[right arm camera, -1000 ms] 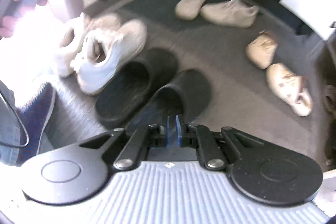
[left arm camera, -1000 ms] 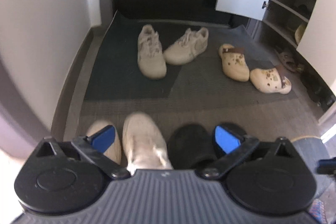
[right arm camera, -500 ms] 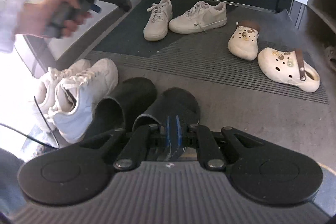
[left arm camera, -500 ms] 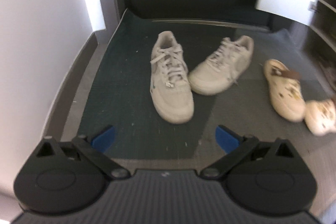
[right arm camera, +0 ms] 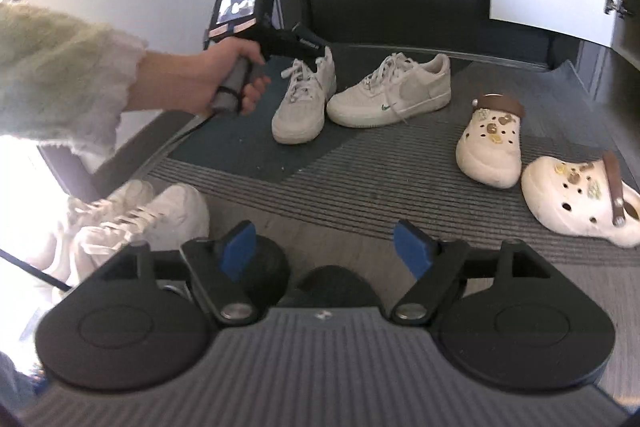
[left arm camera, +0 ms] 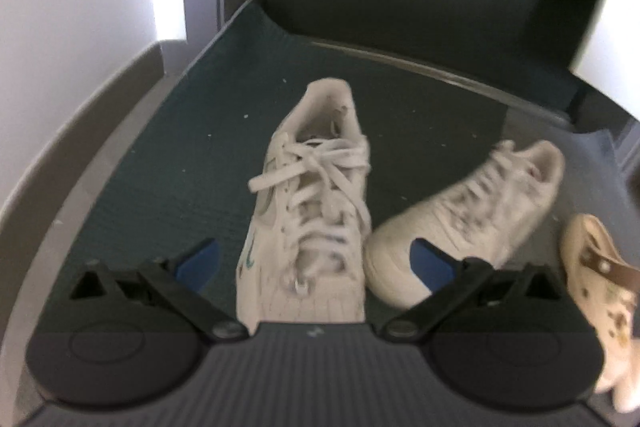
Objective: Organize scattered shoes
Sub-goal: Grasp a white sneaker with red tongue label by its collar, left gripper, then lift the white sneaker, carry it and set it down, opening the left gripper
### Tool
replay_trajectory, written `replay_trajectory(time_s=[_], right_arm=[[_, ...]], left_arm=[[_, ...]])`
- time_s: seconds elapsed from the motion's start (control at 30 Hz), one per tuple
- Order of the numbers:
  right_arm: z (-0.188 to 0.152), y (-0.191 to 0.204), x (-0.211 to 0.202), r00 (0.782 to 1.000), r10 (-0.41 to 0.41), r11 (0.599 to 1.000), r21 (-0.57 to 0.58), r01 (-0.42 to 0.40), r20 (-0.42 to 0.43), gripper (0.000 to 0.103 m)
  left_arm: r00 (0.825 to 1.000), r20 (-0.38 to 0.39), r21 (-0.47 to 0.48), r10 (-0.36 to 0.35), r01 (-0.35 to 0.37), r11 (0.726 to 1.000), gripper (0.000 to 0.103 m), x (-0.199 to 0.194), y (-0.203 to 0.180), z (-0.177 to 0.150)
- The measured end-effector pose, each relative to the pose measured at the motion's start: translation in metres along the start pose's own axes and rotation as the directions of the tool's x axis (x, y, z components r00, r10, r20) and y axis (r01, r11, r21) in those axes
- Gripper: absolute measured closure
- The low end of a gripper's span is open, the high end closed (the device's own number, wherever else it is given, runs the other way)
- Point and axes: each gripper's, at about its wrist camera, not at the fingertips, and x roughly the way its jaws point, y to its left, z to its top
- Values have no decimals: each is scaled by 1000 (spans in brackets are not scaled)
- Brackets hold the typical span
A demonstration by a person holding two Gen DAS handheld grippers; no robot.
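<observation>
The left tongs [left arm camera: 316,263], apart and empty, straddle the off-white laced leather sneaker [left arm camera: 308,211], apparently the next pickup: lower, then clamp; right tongs [right arm camera: 326,253], just opened, hold nothing.

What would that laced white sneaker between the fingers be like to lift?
The sneaker probably holds its shape, its sole looking thick. Its loose laces would likely dangle or snag. It seems unlikely to roll, sitting flat on the mat.
</observation>
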Motion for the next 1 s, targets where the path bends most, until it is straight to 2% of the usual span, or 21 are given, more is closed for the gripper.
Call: replay_trajectory(time_s=[0.07,0.13,0.2,0.27,0.47,0.57,0.73,0.9,1.0], right_arm=[[4,-5,5,1000,-23,1000,11,23,2,24],[3,-13,9,999,-49,998,50,49,-7,24],[-2,-17,11,998,-49,997,55,50,-26,24],[-11,-17,10,995,-86,995,53,88,-52,24],[-29,-20,8,981,-144,980,117,159,-131,24],[-27,-26,6,984,-142,980,123,155,-107,25],[-24,-37,6,988,-138,978,148,147,-68,24],[-29,-44,11,990,-115,975,181,129,-86,25],[-27,-45,11,995,-74,982,166,85,-74,25]], left_arm=[[1000,-6,50,27,-26,998,2,18,-3,3],[1000,0,43,29,-29,999,3,32,0,8],[1000,1,9,4,-4,1000,0,45,5,13],[1000,-3,2,8,-8,1000,0,55,2,15],[998,-57,-34,24,-26,999,5,92,-4,10],[997,-66,-82,30,-35,996,5,95,-3,14],[995,-75,-31,67,-70,997,12,93,-9,18],[993,-92,-68,75,-81,994,16,84,-5,17],[994,-76,-59,75,-79,995,17,70,-4,9]])
